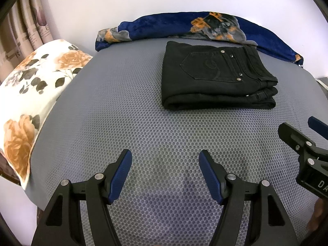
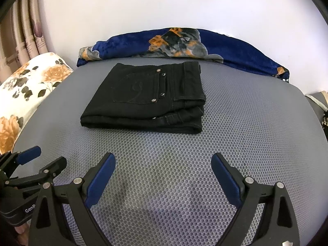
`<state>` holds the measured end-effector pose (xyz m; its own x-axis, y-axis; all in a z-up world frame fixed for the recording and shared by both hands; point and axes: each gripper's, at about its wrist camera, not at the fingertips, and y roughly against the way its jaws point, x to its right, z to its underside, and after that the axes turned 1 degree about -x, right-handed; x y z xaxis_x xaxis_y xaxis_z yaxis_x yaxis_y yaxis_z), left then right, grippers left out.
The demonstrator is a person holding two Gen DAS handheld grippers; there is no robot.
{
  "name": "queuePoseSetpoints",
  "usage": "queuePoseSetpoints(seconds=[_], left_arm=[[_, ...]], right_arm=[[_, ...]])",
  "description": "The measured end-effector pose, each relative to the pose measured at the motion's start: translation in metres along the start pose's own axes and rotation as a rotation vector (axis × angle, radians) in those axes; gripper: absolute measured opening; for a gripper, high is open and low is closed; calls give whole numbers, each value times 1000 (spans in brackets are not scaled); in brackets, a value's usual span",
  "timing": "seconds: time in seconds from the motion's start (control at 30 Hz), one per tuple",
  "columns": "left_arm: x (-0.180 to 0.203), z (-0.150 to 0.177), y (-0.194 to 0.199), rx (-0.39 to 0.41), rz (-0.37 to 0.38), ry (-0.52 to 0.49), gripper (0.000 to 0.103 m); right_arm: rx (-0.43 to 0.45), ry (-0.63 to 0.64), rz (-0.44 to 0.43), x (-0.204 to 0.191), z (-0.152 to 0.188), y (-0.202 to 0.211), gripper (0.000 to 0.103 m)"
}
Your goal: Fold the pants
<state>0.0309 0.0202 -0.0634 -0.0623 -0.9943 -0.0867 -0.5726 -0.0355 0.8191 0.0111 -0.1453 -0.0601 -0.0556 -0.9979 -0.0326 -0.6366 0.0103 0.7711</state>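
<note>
Black pants (image 1: 217, 75) lay folded into a compact rectangular stack on the grey honeycomb-mesh bed surface (image 1: 102, 123), toward its far side. A back pocket with metal rivets faced up; the waistband edges were stacked at the right end, the fold ran along the near edge.

Left gripper (image 1: 165, 160) hovered over bare mesh near the pants, jaws spread wide, nothing between the blue pads (image 1: 121, 176). Right gripper (image 2: 163, 162) was likewise held above the mesh, jaws wide apart and empty, well short of the pants. Each gripper showed at the edge of the other's view, side by side, neither touching the fabric.

A rolled blue blanket with orange and grey print (image 2: 184, 45) lay along the far edge of the bed, just behind the pants. A floral pillow (image 1: 34, 86) sat at the left edge. Curtains (image 1: 22, 26) hung at the far left against a white wall (image 2: 164, 6).
</note>
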Motion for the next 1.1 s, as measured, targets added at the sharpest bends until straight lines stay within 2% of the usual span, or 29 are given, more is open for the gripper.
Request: queuePoseSetpoints(seconds=[0.37, 1.1], left_arm=[[1, 1, 1, 9, -8, 0, 68], [-1, 3, 3, 18, -13, -2, 68]], right_arm=[[-13, -25, -36, 1, 0, -1, 93], [-20, -35, -16, 5, 1, -4, 93]])
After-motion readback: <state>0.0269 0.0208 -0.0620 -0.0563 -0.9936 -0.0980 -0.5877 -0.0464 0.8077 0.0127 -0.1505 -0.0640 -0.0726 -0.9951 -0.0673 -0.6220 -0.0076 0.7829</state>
